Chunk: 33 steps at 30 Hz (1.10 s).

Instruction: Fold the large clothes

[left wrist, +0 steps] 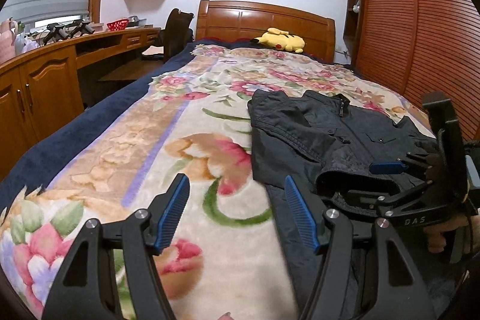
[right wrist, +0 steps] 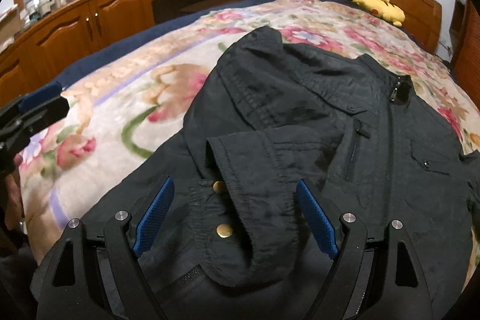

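A black zip jacket [right wrist: 345,122] lies front up on the floral blanket [right wrist: 126,98], its left sleeve folded across the chest. It also shows in the left wrist view [left wrist: 324,137]. My right gripper [right wrist: 234,218] is open, its blue pads on either side of the sleeve cuff [right wrist: 240,194] with two brass snaps. My left gripper [left wrist: 237,215] is open and empty above the blanket [left wrist: 186,140], just left of the jacket's lower edge. The right gripper [left wrist: 387,170] shows from the side in the left wrist view, over the jacket.
A yellow plush toy [left wrist: 280,39] lies by the wooden headboard [left wrist: 264,20]. A long wooden desk with cabinets [left wrist: 45,74] runs along the left, with a dark chair [left wrist: 177,32]. A slatted wardrobe [left wrist: 405,20] stands on the right. The left gripper shows at the left edge of the right wrist view [right wrist: 33,110].
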### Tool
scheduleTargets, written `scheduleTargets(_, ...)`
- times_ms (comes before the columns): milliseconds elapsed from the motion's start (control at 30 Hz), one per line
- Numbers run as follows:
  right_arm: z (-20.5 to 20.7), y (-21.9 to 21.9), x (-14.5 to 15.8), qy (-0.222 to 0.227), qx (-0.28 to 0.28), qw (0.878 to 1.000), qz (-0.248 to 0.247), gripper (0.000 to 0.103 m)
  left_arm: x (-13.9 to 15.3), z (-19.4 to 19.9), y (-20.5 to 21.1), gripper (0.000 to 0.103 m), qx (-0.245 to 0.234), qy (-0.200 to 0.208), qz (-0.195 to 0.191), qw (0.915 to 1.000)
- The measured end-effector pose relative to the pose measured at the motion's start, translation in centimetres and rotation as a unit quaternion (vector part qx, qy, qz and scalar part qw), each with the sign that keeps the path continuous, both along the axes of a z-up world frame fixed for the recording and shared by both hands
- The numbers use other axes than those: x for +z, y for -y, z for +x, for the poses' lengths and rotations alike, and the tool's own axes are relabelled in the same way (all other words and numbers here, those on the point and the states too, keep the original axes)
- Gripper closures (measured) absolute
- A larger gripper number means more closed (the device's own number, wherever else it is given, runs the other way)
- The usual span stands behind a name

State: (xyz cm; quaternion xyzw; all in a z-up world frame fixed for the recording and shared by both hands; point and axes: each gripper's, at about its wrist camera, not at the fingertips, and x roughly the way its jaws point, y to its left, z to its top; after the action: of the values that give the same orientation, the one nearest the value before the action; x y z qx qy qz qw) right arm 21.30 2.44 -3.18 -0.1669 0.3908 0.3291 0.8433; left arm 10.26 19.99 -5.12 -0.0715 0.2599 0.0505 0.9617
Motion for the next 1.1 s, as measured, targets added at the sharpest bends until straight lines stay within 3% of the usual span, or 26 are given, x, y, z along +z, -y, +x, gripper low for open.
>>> scheduleTargets(167, 0.7, -0.6, -1.1, -0.004, -0.002, 1.0, -0.025, 0.018, 0.0, 0.0, 0.0, 0.038, 0.0, -0.001, 0.001, 1.0)
scheduleTargets(267, 1.1, -0.7, -2.0, -0.008, 0.001, 0.999, -0.047, 0.04, -0.1, 0.0, -0.2, 0.038, -0.001, -0.002, 0.0, 1.0)
scheduleTargets(333, 1.4, -0.5, -2.5, -0.003, -0.004, 0.998, -0.066, 0.07, -0.2, 0.1, -0.1, 0.038, -0.003, -0.002, -0.004, 1.0)
scheduleTargets(400, 1.7, 0.0, -2.4, 0.005, -0.013, 0.997, -0.073, 0.088, -0.3, 0.2, 0.2, 0.038, -0.011, -0.002, -0.01, 0.9999)
scheduleTargets(467, 1.7, 0.6, -1.7, 0.013, -0.013, 0.998, -0.065, 0.093, -0.2, 0.3, 0.7, 0.038, -0.016, -0.001, -0.007, 0.9998)
scheduleTargets(500, 1.7, 0.8, -1.3, 0.019, -0.013, 0.998, -0.064, 0.101, -0.2, 0.3, 0.9, 0.038, -0.018, 0.0, -0.005, 0.9998)
scheduleTargets(733, 1.7, 4.0, 2.8, 0.076, -0.042, 0.996, -0.028, 0.103, 0.3, 0.7, 2.7, 0.038, -0.035, 0.006, -0.001, 0.9994)
scheduleTargets(1100, 4.9, 12.8, 7.3, 0.109, -0.139, 0.984, 0.006, 0.103, 0.8, 0.9, 5.2, 0.038, -0.059, 0.012, 0.001, 0.9982)
